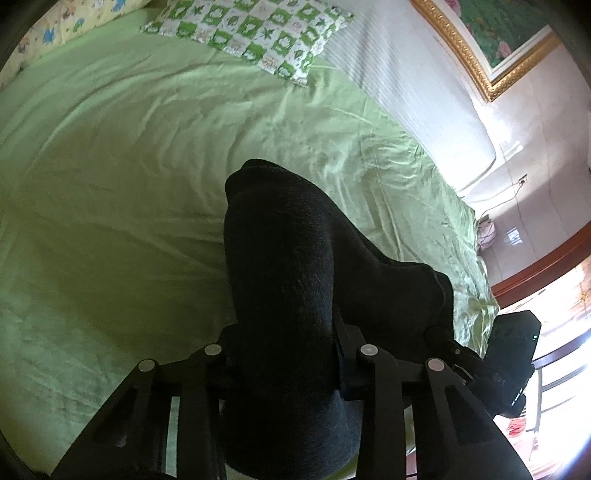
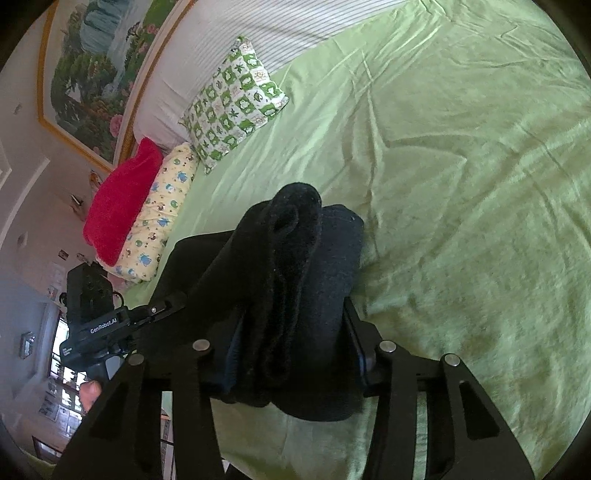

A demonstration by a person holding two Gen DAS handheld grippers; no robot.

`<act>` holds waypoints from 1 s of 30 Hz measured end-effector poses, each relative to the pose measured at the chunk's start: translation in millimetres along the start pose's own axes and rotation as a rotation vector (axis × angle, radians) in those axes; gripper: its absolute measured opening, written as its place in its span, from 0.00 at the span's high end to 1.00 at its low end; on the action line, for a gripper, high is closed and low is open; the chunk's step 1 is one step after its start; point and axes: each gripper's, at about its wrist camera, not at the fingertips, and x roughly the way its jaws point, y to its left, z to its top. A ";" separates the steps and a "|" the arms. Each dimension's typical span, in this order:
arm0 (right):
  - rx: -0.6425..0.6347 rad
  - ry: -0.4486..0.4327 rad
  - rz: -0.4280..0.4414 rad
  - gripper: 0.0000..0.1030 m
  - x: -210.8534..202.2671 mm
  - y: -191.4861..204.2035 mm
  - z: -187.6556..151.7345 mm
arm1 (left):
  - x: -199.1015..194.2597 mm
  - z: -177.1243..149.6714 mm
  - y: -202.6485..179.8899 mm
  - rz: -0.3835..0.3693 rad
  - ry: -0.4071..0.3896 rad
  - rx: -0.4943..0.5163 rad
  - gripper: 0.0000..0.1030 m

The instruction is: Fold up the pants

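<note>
Between the claws: we count one pair of dark pants, bunched in thick folds and gripped by both grippers at once.
Left gripper: clamped on a wad of the pants; the cloth fills the whole gap between its jaws and spills back toward the camera.
Right gripper: likewise clamped on a layered bundle of pants; we see a fuzzy black layer beside a smoother navy one.
Pants position: lifted forward of both claws, the far end drooping toward the green bedsheet; we cannot tell whether it touches.
Count, bedding: one green-and-white checked pillow far ahead of the claws; one yellow cartoon-print pillow to the left of the right claw; one red plush item just beside it.
Count, wall: one gold-framed painting above the striped headboard.
Open room: wide bare sheet left of the left claw and right of the right claw, wrinkled throughout.
Edges: the bed's edge runs close by right of the left claw, with a bright window beyond.
Hidden: fingertips of both claws are buried in cloth; waistband and leg ends are not distinguishable; the window area is blown out.
Cut off: the other gripper's body shows only partly at each frame's side, with one thumb tip low to the left of the right claw.
</note>
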 end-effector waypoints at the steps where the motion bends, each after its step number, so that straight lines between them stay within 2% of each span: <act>1: -0.001 -0.001 0.003 0.53 -0.8 1.5 0.4 | -2.7 0.2 -0.5 -0.008 -0.004 -0.001 0.68; 5: -0.013 -0.011 0.011 0.54 -4.7 10.5 2.8 | -14.0 1.3 -0.1 -0.031 -0.021 -0.014 0.68; 20: -0.070 0.006 0.043 0.54 6.2 44.9 5.7 | -50.6 -0.6 9.4 0.029 -0.101 -0.020 0.68; 30: -0.127 0.015 0.069 0.54 31.4 71.5 23.2 | -74.2 17.7 27.2 0.068 -0.165 -0.032 0.68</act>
